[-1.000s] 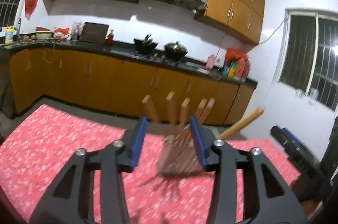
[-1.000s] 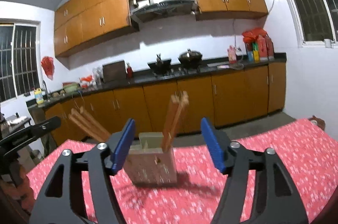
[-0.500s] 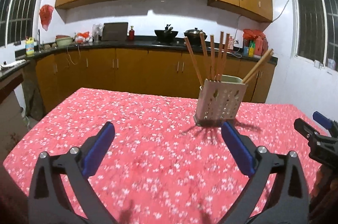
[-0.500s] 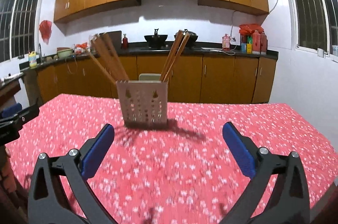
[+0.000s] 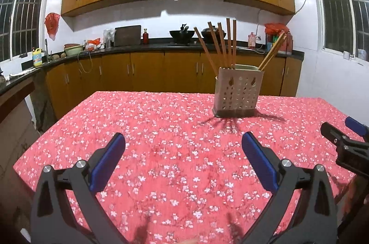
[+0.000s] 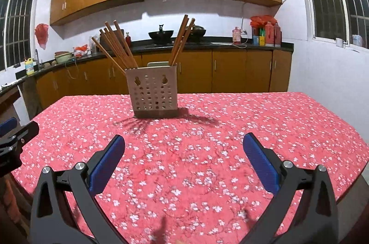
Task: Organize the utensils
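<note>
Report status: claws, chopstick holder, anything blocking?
Left claw open, empty. Right claw open, empty. Chopstick holder upright on red tablecloth, chopsticks inside, clear of both claws. Nothing in the way.

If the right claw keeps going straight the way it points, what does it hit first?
Probably the red tablecloth: the right claw is open, empty and angled slightly down. The utensil holder sits left of centre, further on; depth is unclear.

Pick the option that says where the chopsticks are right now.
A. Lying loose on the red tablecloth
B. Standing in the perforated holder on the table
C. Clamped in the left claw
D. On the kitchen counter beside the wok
B: the chopsticks stand in two bunches in the perforated holder on the table, while the left claw and right claw both gape open with nothing between them.
</note>
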`<act>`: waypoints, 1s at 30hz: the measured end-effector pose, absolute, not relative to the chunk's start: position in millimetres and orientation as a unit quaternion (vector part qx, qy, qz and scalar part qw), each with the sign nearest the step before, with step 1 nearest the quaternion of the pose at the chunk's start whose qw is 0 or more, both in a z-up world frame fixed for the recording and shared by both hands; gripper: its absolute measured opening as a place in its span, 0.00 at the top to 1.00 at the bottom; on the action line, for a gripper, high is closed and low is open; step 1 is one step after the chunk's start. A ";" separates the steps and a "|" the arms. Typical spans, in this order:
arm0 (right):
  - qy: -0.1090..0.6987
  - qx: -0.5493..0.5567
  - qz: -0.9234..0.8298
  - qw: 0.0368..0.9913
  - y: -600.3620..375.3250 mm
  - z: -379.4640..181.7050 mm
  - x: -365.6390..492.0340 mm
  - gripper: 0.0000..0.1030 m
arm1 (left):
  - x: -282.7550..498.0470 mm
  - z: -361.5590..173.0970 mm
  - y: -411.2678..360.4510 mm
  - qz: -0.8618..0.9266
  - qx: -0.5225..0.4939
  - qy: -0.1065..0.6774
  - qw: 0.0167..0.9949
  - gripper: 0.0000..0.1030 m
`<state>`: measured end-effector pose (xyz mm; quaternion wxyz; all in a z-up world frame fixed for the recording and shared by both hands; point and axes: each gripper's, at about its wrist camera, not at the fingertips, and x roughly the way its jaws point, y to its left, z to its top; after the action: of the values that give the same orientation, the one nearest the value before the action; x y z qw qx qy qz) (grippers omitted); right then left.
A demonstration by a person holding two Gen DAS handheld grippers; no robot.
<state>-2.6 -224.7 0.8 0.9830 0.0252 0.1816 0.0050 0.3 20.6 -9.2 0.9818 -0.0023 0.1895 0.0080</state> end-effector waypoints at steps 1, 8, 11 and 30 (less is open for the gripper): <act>0.182 0.025 0.005 0.983 -224.4 0.6 -3.1 0.02 | 0.2 -9.8 20.2 0.008 -0.004 0.190 0.982 0.04; 0.173 0.014 0.008 0.985 -219.5 0.7 -7.6 0.02 | -3.6 -9.5 16.2 0.002 0.001 0.184 0.983 0.04; 0.175 0.017 0.009 0.984 -220.5 0.9 -7.5 0.02 | -4.5 -9.9 15.9 0.001 0.002 0.183 0.983 0.04; 0.182 0.026 0.003 0.983 -224.9 -2.2 -6.2 0.02 | -0.1 -12.5 14.9 0.003 -0.003 0.193 0.981 0.04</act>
<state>-6.2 -224.9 -2.2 0.9830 0.0261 0.1819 0.0032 -0.1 14.9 -12.5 0.9812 -0.0032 0.1928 0.0033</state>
